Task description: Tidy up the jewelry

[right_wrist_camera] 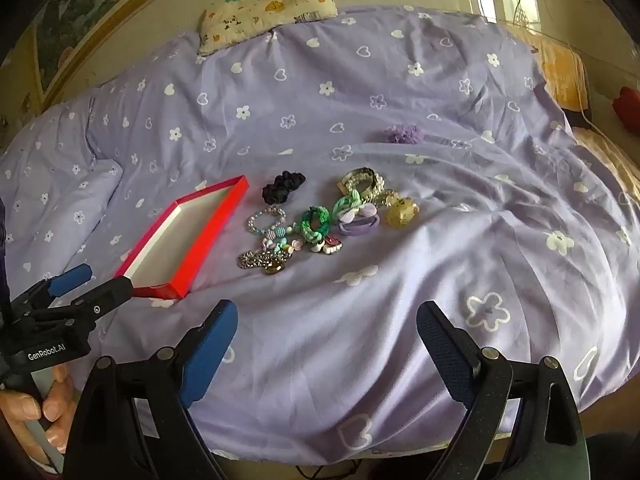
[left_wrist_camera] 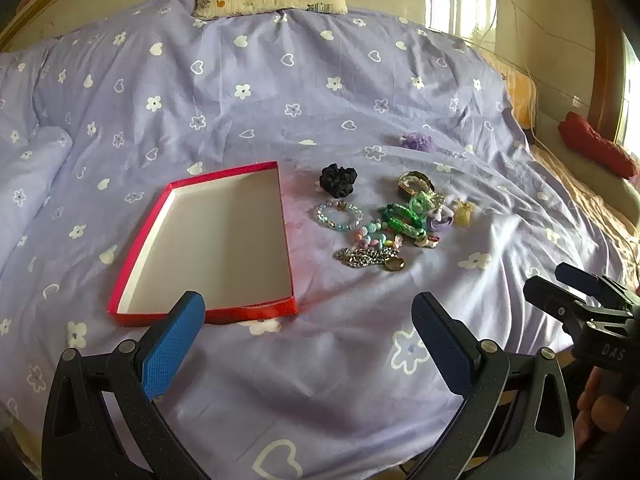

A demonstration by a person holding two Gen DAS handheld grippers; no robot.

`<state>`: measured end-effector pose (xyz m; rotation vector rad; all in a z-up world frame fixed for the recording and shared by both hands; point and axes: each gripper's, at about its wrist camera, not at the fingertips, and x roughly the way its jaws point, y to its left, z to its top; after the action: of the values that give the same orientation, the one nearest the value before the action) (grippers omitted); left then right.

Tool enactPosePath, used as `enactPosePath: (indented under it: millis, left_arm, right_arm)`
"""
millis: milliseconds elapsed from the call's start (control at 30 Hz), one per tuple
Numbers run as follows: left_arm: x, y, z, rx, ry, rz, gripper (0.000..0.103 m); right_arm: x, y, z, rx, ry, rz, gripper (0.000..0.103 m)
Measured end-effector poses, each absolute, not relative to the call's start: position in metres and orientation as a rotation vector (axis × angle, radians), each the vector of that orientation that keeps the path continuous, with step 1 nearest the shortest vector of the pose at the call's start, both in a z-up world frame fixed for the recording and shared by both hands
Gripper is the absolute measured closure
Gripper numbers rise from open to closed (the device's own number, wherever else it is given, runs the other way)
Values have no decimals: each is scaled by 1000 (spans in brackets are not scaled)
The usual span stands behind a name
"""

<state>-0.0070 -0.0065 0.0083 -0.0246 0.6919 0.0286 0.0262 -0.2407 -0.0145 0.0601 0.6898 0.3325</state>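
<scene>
The lilac bedspread (left_wrist_camera: 320,92) fills both views, with the empty red tray (left_wrist_camera: 208,240) at centre left and the jewelry pile (left_wrist_camera: 384,224) just right of it, untouched. The left gripper (left_wrist_camera: 308,344) and right gripper (right_wrist_camera: 326,344), low in their frames, both gape with nothing between their fingers. I'd start at the pile's edge, say the beaded bracelet (left_wrist_camera: 339,216) nearest the tray, pinching one loose piece so the tangle doesn't follow.

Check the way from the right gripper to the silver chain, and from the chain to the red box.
Nothing visible blocks either. Open right gripper faces bare quilt up to the silver chain; the empty red box lies open just left of it.
</scene>
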Motion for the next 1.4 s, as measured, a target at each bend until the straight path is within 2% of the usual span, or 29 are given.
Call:
enactPosePath:
  millis: [1400]
  left_arm:
    - [-11,-15,4,-13,682,20,0]
  right_arm:
    - [25,-239,-12,68,682,344,10]
